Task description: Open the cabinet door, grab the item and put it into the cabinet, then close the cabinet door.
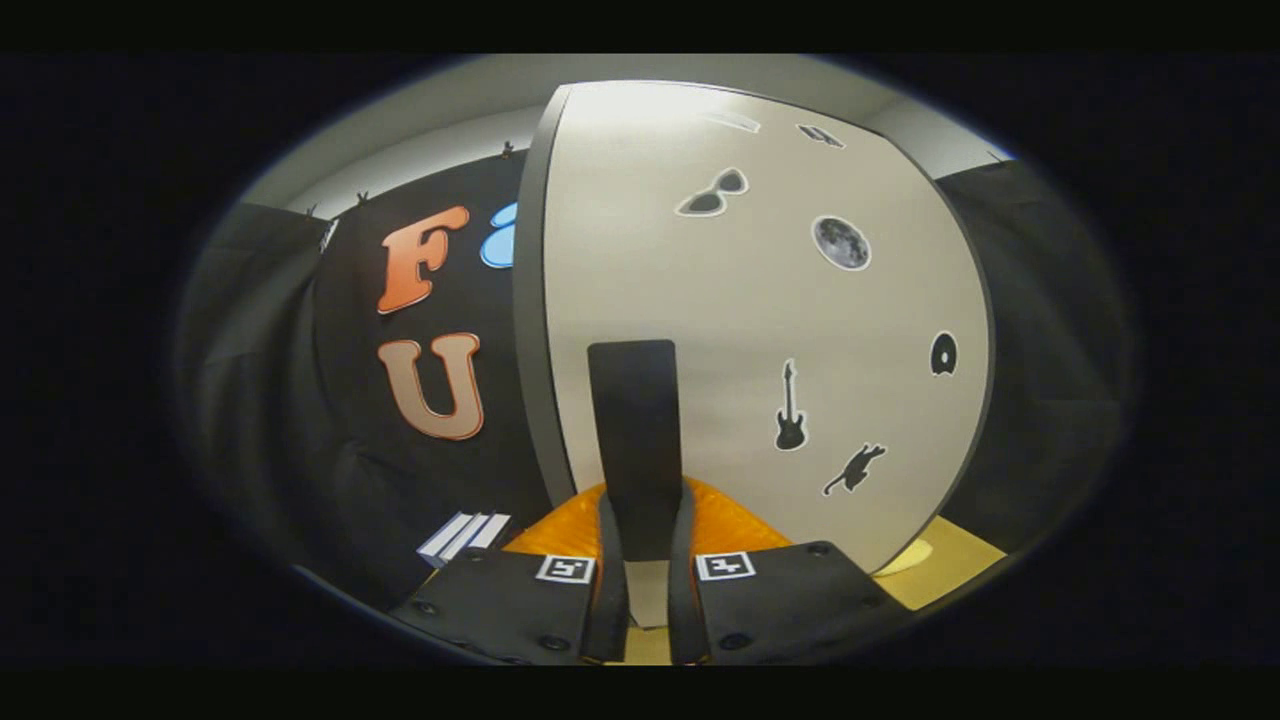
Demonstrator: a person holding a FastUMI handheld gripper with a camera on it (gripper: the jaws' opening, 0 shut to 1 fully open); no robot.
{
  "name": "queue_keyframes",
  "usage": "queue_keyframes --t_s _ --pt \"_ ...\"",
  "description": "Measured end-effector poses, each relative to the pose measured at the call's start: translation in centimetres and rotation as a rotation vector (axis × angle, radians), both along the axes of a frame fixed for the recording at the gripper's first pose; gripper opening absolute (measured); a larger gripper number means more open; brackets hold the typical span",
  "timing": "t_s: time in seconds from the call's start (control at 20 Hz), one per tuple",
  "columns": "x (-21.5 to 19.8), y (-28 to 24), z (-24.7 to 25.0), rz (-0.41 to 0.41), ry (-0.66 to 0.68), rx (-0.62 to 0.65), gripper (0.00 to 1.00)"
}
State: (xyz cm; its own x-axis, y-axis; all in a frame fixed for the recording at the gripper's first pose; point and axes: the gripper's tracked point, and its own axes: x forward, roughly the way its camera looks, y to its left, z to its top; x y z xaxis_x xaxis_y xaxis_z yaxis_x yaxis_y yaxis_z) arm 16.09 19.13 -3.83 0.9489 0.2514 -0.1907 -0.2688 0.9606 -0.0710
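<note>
A white cabinet door (760, 330) with small black stickers stands right in front of me, its dark side edge (528, 300) to the left of my fingers. A black vertical handle (632, 420) runs down the door into my gripper (647, 505). One finger (610, 560) lies against the handle's left side and the other (684, 560) against its right side, so the gripper is shut on the handle. The cabinet's inside and the item are hidden from here.
A yellow tabletop (955, 565) shows beneath the door's lower right corner. A white ribbed object (465, 535) lies low to the left of the fingers, against the black cloth wall (300, 400).
</note>
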Motion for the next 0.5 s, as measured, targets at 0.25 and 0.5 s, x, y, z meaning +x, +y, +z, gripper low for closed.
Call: queue_keyframes --t_s 0.25,0.5 --pt "-1.3 -0.5 0.5 -0.021 0.005 -0.004 0.23" --pt "-3.2 -1.2 1.5 -0.071 -0.022 -0.011 0.23"
